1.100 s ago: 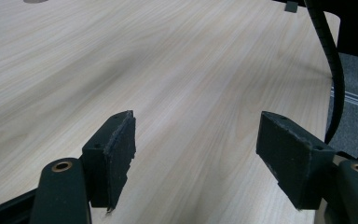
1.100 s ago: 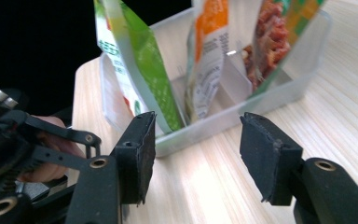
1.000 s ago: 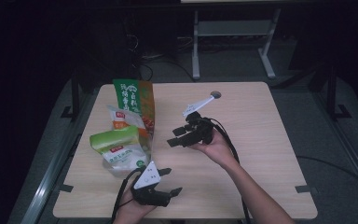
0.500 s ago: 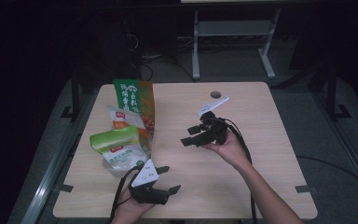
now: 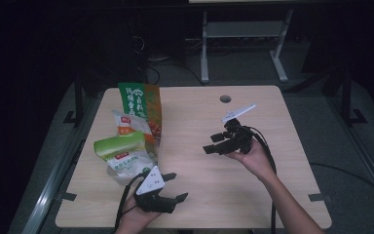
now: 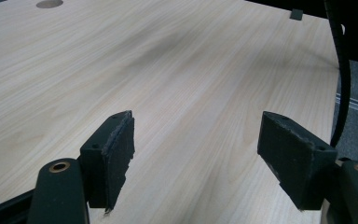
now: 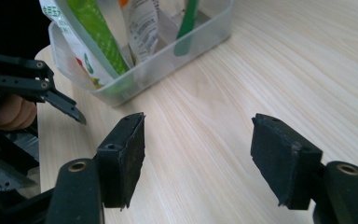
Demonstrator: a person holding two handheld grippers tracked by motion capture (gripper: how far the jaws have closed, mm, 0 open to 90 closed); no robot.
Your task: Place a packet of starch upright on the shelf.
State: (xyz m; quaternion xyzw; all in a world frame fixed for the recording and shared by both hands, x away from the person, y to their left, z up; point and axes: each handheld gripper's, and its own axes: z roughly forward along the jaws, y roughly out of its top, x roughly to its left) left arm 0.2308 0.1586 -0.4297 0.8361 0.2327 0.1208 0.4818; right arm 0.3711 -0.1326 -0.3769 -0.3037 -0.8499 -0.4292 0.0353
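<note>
The right tool (image 5: 213, 144) hangs over the middle of the wooden surface (image 5: 272, 195), jaws spread with nothing between them and just widened. The left tool (image 5: 174, 186) sits spread near the front edge. The clear bin of snack bags (image 7: 168, 60) stands by the left edge.

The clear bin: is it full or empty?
Full. The clear bin holds several snack bags standing upright; they rise well above its rim. In the high view, the bags crowd its whole length.

light: table (image 5: 199, 161) lit from above | surroundings: dark | shadows: soft | focus: slightly soft
</note>
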